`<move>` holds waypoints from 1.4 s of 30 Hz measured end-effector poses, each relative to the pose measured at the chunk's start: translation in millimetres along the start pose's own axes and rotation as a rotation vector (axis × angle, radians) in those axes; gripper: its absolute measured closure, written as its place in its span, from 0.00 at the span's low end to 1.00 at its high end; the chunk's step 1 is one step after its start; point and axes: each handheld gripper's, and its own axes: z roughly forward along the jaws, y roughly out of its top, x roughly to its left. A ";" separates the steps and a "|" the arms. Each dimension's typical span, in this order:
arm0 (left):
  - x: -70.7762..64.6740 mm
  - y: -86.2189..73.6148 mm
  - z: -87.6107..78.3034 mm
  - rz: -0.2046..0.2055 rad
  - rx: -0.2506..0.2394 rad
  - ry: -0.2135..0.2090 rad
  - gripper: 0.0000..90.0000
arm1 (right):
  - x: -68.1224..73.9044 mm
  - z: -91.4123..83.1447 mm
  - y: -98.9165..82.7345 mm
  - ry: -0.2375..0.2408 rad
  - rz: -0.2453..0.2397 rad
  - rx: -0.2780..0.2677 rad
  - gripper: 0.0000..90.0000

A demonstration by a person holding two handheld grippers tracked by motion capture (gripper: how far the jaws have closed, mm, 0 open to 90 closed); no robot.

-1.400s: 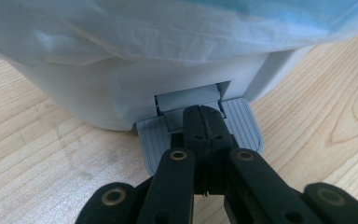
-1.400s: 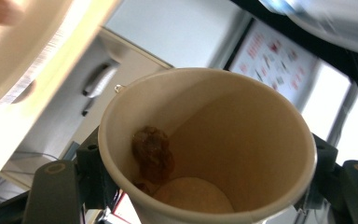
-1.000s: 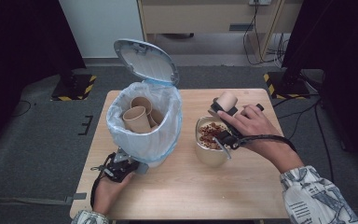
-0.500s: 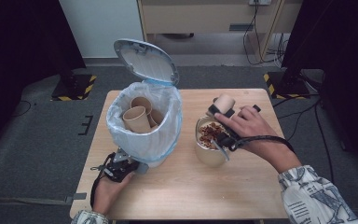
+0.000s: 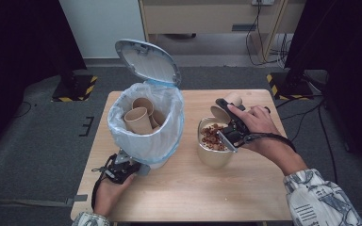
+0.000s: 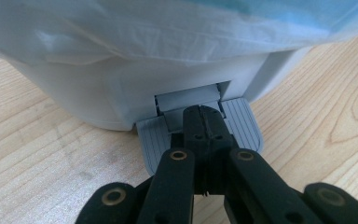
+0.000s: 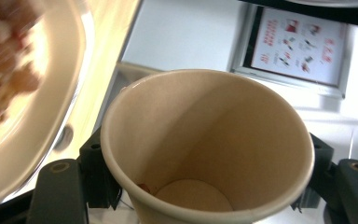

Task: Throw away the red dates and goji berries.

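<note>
Step in hand looked like emptying: right gripper (image 5: 227, 123) pinched a tipped paper cup (image 7: 205, 149) by its walls over the bowl of scraps (image 5: 213, 147). Left gripper (image 6: 204, 122), jaws pressed together, bore on the pedal (image 6: 242, 125) of the bin (image 5: 143, 127), whose lid (image 5: 147, 61) stood up. Next, I'd judge: carry the cup across and drop it among the cups in the bin.

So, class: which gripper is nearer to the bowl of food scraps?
Right. The right gripper, shut on a paper cup, hangs at the bowl rim. The left gripper presses the bin's pedal, across the table.
</note>
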 end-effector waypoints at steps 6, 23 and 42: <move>0.0 0.0 0.0 0.001 0.000 0.000 1.00 | -11.8 0.0 -0.4 -0.001 0.112 -0.021 0.31; 0.1 -0.1 0.0 0.000 0.000 0.000 1.00 | -41.3 4.3 9.1 0.009 0.326 -0.079 0.31; 0.0 0.0 0.0 0.001 0.000 0.001 1.00 | -65.5 14.4 14.3 0.038 0.433 -0.106 0.30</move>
